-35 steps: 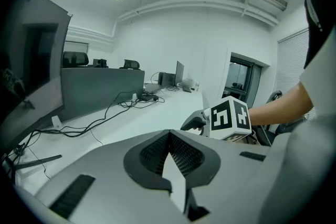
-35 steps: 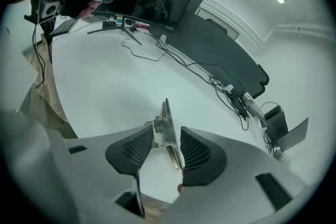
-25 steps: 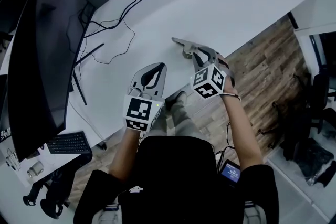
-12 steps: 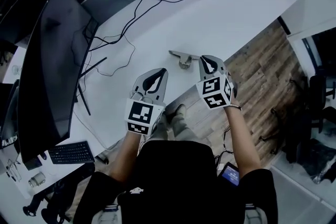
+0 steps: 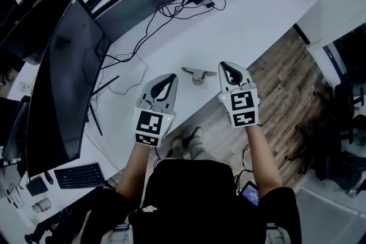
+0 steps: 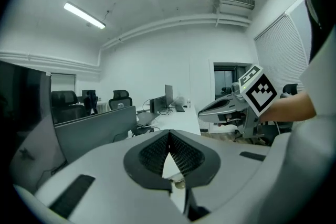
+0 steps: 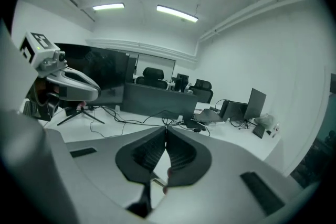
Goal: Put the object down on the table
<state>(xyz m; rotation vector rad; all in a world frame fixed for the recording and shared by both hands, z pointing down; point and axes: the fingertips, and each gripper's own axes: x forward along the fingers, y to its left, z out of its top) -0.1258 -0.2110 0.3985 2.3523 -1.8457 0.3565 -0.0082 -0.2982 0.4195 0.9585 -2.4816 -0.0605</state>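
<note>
The object (image 5: 198, 74), a small grey metal piece, lies by itself on the white tabletop (image 5: 251, 14) near its front edge, touching neither gripper, so the putting-down looks finished. The left gripper (image 5: 170, 78) hangs above the tabletop edge to the object's left, jaws pressed together at the tips with nothing between them. The right gripper (image 5: 225, 65) hangs just to the object's right; its jaws have just been closing and now meet, empty. Judging by this, nothing is left but to draw both grippers clear.
</note>
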